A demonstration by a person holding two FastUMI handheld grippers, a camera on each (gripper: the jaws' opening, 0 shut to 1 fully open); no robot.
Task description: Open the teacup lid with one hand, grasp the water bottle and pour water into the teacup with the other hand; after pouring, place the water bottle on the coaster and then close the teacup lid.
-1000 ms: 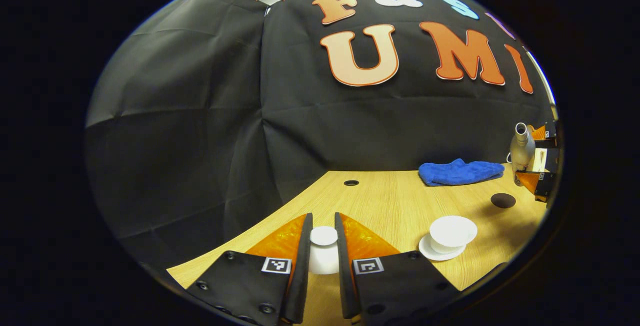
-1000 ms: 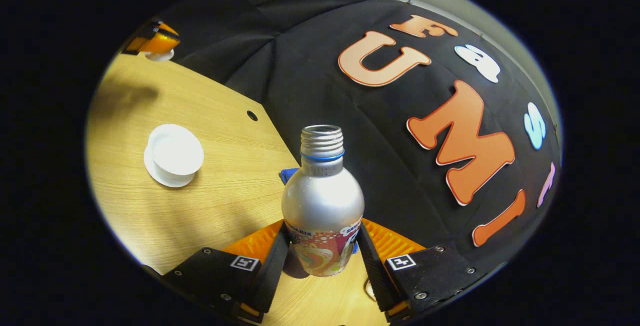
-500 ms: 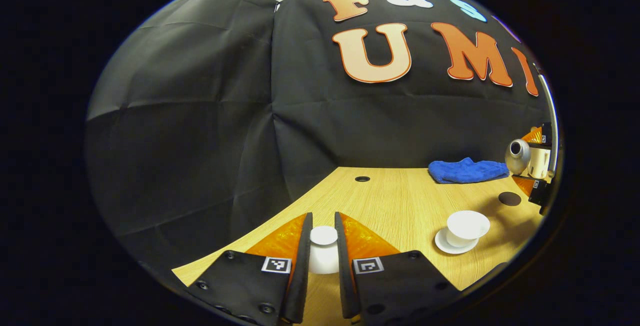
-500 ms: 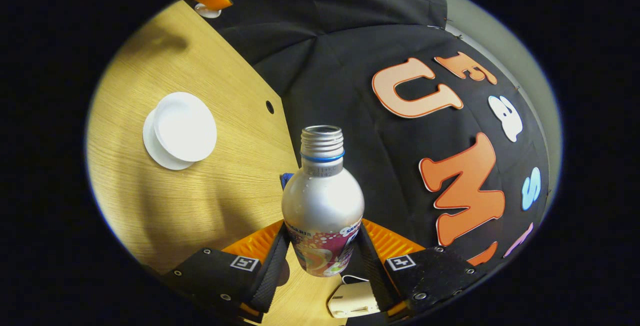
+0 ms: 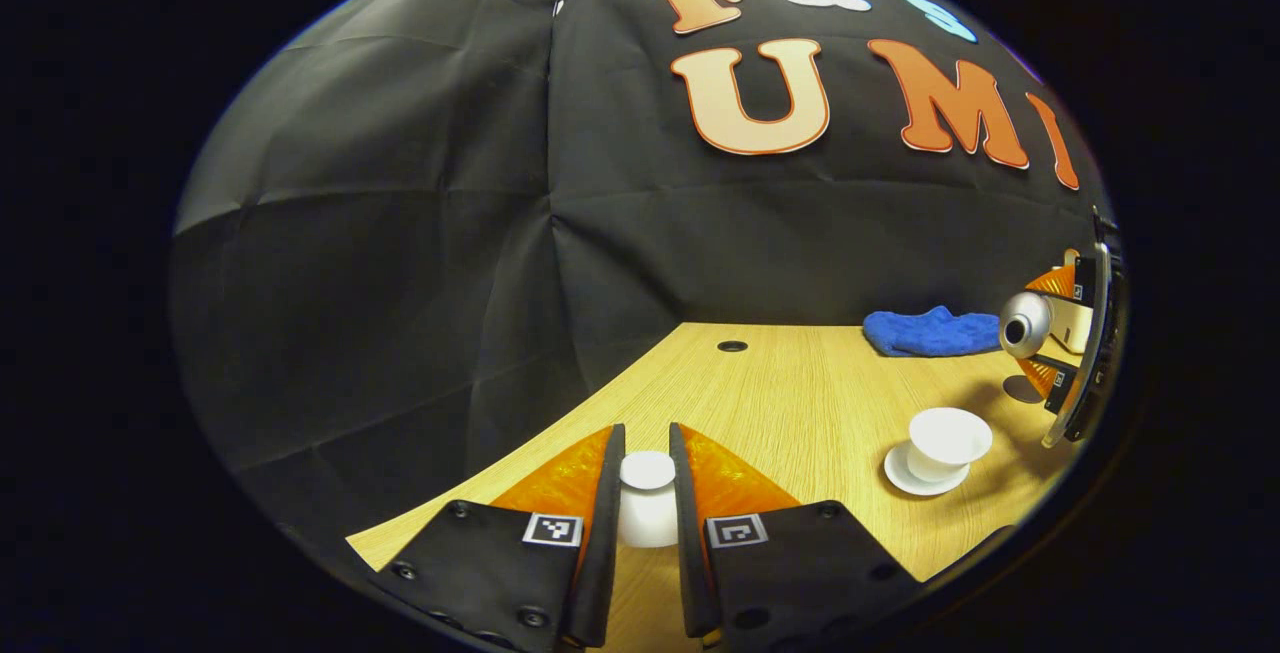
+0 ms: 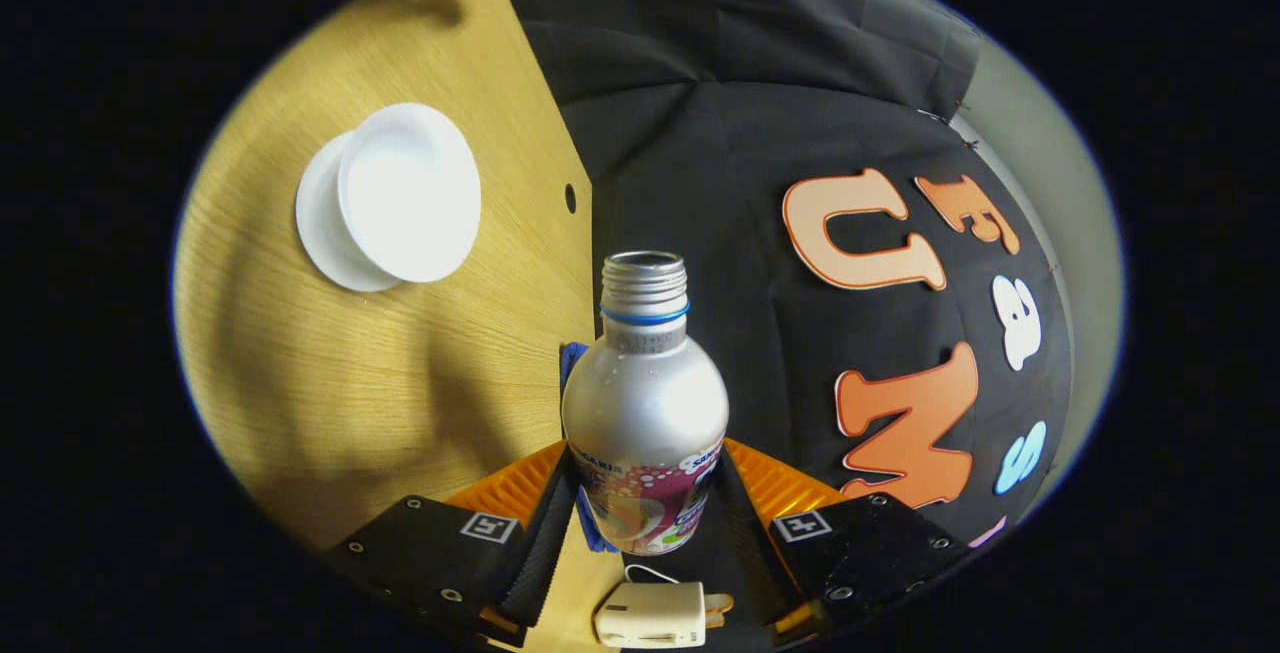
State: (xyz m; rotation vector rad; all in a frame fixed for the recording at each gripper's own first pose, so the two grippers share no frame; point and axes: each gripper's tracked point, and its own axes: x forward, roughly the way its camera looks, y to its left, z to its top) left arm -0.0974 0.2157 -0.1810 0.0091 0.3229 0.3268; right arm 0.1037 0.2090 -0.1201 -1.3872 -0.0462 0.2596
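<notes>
Two grippers are working over the wooden table [image 5: 800, 403]. The left gripper [image 5: 647, 493] is pinching the single white teacup lid [image 5: 647, 508] between its two fingers, gripping it at the knob, low over the near edge of the table; whether the lid's base is touching the wood cannot be told, since the fingers are covering its sides.

The right gripper [image 6: 645, 503] is clamping the one silver water bottle [image 6: 645, 403] by its printed lower half, both fingers pressing on its sides. The bottle's cap is off and its threaded mouth is pointing away from the camera. In the left gripper view the same bottle [image 5: 1022, 325] is showing at the far right, tipped so that its open mouth is facing toward the camera, high and just beyond the teacup.

One white teacup [image 6: 408, 193] is sitting open on its one white saucer [image 6: 325, 228], up and left of the bottle's mouth and well apart from it in the right gripper view. One dark round coaster [image 5: 1022, 390] is lying behind the cup, partly cut off by the right gripper. One blue cloth [image 5: 930, 331] is lying at the back by the wall; in the right gripper view it is showing merely as slivers beside the bottle. A small cream box [image 6: 650, 615] with a thin cord is lying below the bottle, hard to identify.
</notes>
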